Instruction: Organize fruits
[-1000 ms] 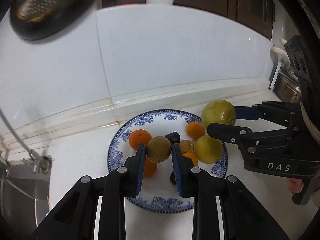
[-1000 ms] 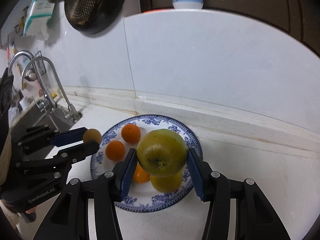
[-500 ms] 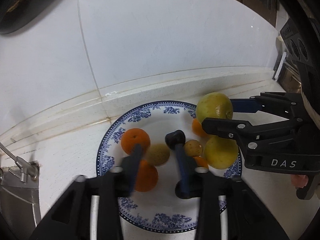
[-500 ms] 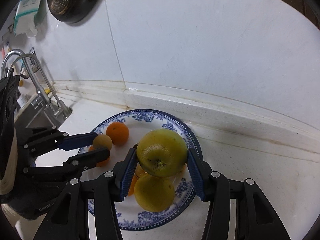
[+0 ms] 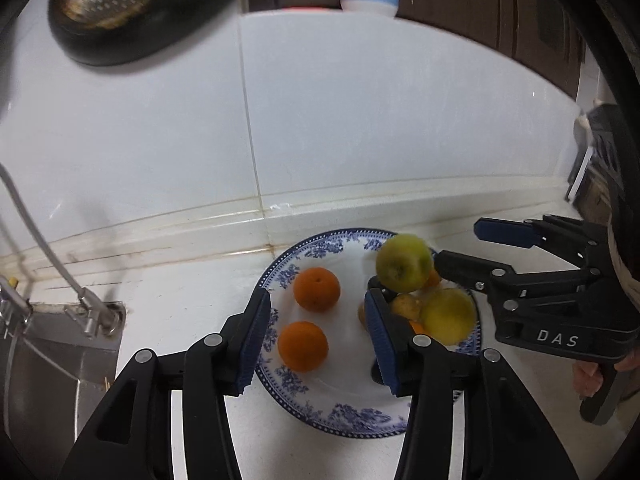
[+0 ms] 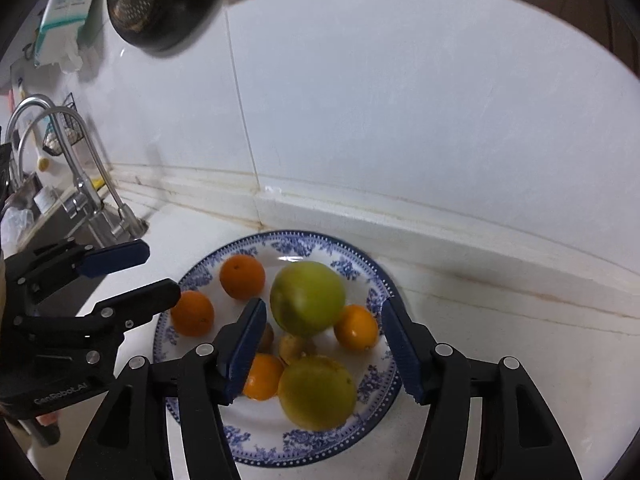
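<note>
Fig. legend. Blue-patterned plate (image 6: 372, 396) sits on the white surface (image 6: 500, 320), lower centre in both views, beside the tiled wall; sink and tap (image 6: 92, 196) at left.

Key relation: in the right wrist view the upper green fruit (image 6: 307, 298) lies just ahead of and between the right tongs (image 6: 324, 344), blurred, with a clear gap to each blue pad. It appears to rest against or drop onto the pile: second green fruit (image 6: 318, 392) below it, oranges (image 6: 242, 276) to its upper left, smaller fruits under it. Fruit is near-round, so no long axis matters. Right hand is the nearer one to it.

Right tongs: released, jaws have just been opening, fruit betw. them but not pressed.

Left tongs (image 5: 316, 332): also released, jaws have just been opening, holding nothing. In the left wrist view two oranges (image 5: 316, 288) show in the gap betw. the pads, lying on the plate beyond, untouched. A small brownish fruit (image 5: 406, 306) sits just right of the right-hand pad, partly hidden; contact w/ pad cannot be told.

Judgement: all visible fruit is now on the plate; the next move prob. needs only a clean withdrawal w/o nudging the top green fruit, which looks unsettled and could roll off the pile.
</note>
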